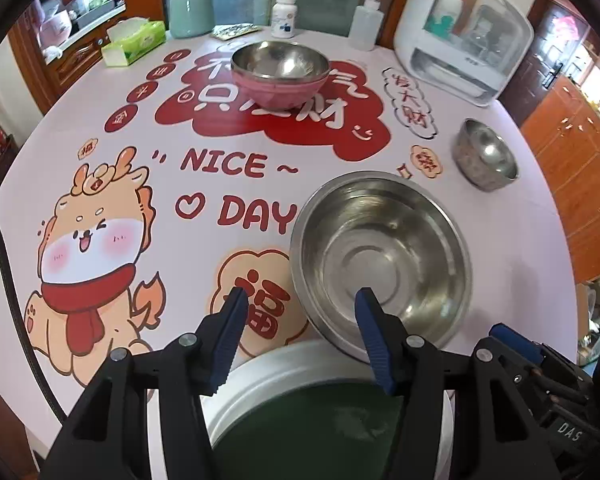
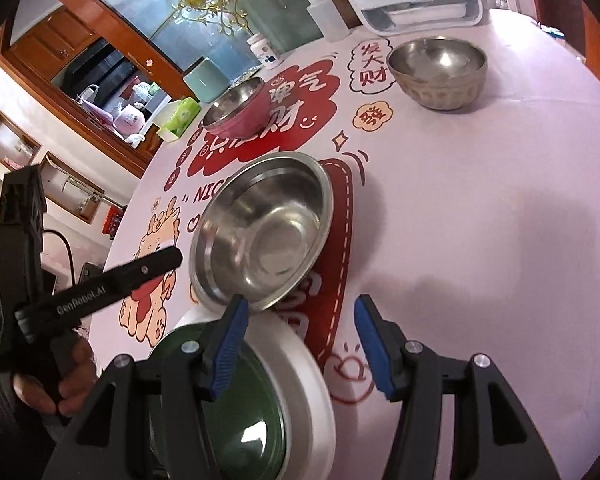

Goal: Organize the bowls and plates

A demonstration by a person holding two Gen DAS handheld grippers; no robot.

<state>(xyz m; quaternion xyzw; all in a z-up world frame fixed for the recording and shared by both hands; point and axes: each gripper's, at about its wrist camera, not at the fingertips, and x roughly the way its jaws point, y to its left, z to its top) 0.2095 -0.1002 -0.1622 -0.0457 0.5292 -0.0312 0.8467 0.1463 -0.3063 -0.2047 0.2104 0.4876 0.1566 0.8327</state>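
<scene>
A wide steel basin [image 1: 380, 256] [image 2: 264, 232] sits on the printed tablecloth. A white plate with a green centre [image 1: 320, 412] [image 2: 260, 400] lies just in front of it, at the near table edge. My left gripper [image 1: 300, 294] hangs open above the plate and the basin's near rim, its pads pressing nothing. My right gripper [image 2: 300, 302] is open too, over the cloth beside the plate's right side, holding nothing. Further back stand a pink bowl with a steel lining [image 1: 278, 74] [image 2: 236, 110] and a small patterned steel bowl [image 1: 484, 156] [image 2: 436, 72].
Along the back edge of the table are a white countertop appliance [image 1: 460, 32], a squeeze bottle [image 1: 366, 24], a pill bottle [image 1: 284, 16], a green canister [image 1: 191, 10] and a tissue box [image 1: 134, 42]. In the right wrist view a hand [image 2: 72, 380] holds the left gripper's handle.
</scene>
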